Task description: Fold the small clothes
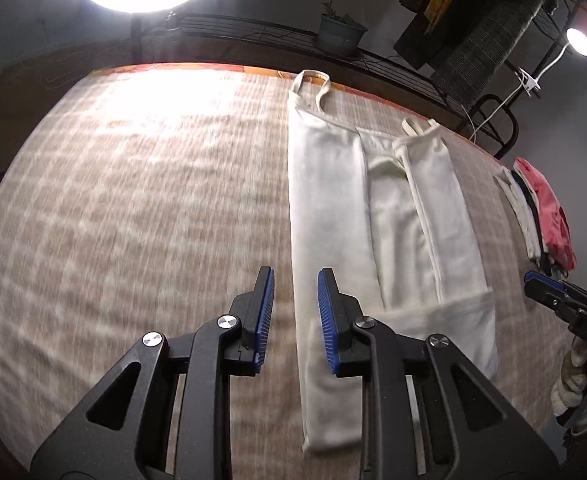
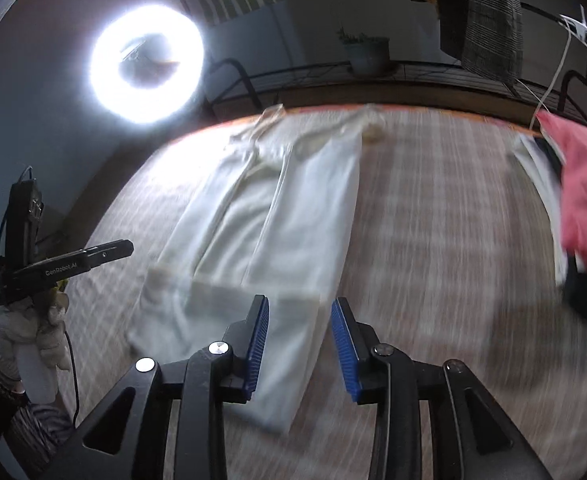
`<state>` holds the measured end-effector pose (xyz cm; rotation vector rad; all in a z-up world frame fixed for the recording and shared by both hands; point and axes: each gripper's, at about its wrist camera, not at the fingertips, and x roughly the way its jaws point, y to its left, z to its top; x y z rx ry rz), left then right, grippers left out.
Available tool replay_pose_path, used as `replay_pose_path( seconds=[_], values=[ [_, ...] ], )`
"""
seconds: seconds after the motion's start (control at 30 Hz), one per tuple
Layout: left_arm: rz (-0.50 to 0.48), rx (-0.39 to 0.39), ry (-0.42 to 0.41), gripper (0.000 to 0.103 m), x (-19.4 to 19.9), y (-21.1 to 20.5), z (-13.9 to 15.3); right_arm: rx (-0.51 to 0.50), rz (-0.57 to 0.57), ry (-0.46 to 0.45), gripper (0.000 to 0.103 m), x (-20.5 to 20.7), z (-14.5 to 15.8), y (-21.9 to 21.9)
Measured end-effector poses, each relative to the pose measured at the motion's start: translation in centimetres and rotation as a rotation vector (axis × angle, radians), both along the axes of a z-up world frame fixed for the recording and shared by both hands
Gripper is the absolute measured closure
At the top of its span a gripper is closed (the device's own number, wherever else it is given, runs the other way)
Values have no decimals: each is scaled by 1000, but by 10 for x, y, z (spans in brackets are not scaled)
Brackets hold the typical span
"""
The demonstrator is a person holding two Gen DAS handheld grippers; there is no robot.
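Note:
A white sleeveless garment (image 1: 333,220) lies flat on the checked table cover (image 1: 133,200), both long sides folded inward, straps at the far edge. It also shows in the right wrist view (image 2: 253,220). My left gripper (image 1: 293,280) is open and empty, hovering over the garment's near left edge. My right gripper (image 2: 299,312) is open and empty above the garment's near right corner. The right gripper shows at the right edge of the left wrist view (image 1: 549,292), and the left gripper at the left of the right wrist view (image 2: 93,256).
A pile of clothes with a pink piece (image 1: 549,216) on top lies at the table's right edge, also in the right wrist view (image 2: 585,196). A ring light (image 2: 147,64), a metal rack with a potted plant (image 1: 339,34) and hanging clothes stand behind the table.

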<state>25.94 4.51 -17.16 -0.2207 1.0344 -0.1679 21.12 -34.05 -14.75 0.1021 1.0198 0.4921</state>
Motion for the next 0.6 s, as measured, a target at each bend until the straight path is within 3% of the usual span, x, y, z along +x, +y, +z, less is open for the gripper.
replay_pose_path(
  seconds=[0.13,0.2,0.27,0.6],
  values=[
    [-8,-36,27,81,41,4,-8,36,-6,15,67,43,-5,5],
    [-1,-60,42,71,63,6,-14,34,-12,15,64,64,-10,9],
    [14,-76,43,68,83,8,-19,18,-25,13,64,85,-16,15],
    [-6,-39,37,68,152,-5,-42,71,-103,42,63,165,-38,8]
  ],
)
